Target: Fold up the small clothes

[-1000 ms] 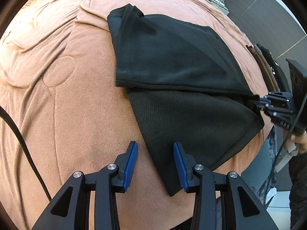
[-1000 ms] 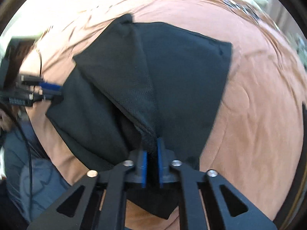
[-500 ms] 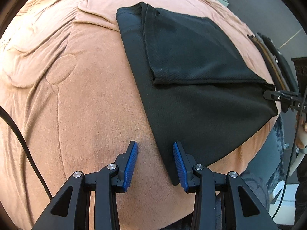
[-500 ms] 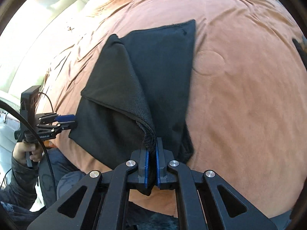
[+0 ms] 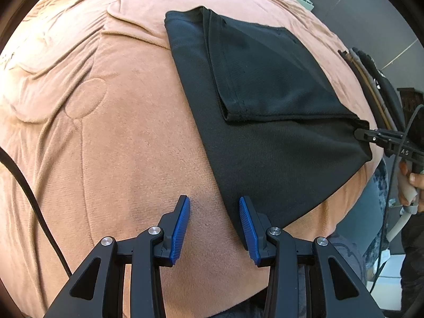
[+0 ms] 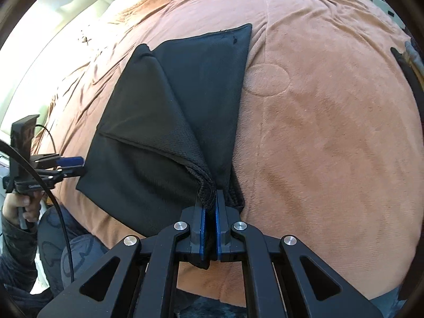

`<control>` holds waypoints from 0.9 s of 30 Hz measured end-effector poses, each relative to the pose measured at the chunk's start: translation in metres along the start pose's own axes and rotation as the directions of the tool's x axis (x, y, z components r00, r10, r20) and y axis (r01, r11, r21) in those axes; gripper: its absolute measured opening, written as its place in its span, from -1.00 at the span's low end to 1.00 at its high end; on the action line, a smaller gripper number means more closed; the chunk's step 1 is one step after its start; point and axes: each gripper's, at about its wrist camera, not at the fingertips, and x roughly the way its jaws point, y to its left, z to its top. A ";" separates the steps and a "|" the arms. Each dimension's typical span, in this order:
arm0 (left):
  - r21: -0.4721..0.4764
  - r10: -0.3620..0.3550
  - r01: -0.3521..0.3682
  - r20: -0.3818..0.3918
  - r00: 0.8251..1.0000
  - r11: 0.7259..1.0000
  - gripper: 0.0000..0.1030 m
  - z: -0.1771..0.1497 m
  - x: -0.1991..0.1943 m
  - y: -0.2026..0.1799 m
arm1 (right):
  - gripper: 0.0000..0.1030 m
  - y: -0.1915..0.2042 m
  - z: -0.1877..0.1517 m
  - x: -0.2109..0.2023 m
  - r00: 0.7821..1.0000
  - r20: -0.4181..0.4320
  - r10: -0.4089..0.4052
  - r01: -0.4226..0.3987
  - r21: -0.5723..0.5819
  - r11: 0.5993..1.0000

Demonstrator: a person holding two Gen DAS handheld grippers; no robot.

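A black garment [image 5: 265, 143] lies partly folded on the orange blanket [image 5: 119, 132], with one layer doubled over its far half. My left gripper [image 5: 214, 212] is open just above the blanket; the garment's near corner runs under its right finger [image 5: 247, 222], and nothing is pinched. In the right wrist view my right gripper [image 6: 209, 209] is shut on a bunched edge of the garment [image 6: 164, 122], lifting that edge slightly. The left gripper [image 6: 70, 165] shows at the garment's left corner there. The right gripper [image 5: 371, 135] shows at the right corner in the left wrist view.
The blanket is quilted and wrinkled, with a stitched circle [image 6: 265, 79]. A black cable [image 5: 31, 201] trails at the left. Dark straps [image 5: 376, 84] lie at the bed's right edge. A person's hand [image 6: 18, 204] and patterned trousers [image 6: 76, 254] are at the near edge.
The right gripper has pulled the doubled layer sideways towards itself, so the fold now covers a narrower strip and lies flatter. The left gripper has stayed open in place.
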 end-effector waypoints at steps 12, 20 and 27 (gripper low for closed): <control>-0.001 -0.002 0.002 0.026 1.000 1.000 -0.20 0.018 -0.024 0.004 | 0.11 0.010 -0.006 -0.010 0.999 0.019 -0.045 0.045 0.006 0.999; -0.018 -0.044 0.045 0.053 0.998 0.999 -0.20 0.030 -0.013 0.016 | 0.38 0.056 0.007 -0.005 0.982 0.015 -0.189 0.189 -0.139 0.972; -0.045 -0.072 0.074 0.049 0.996 0.996 -0.20 0.046 0.012 0.024 | 0.58 0.106 0.029 0.023 0.965 0.016 -0.263 0.257 -0.281 0.925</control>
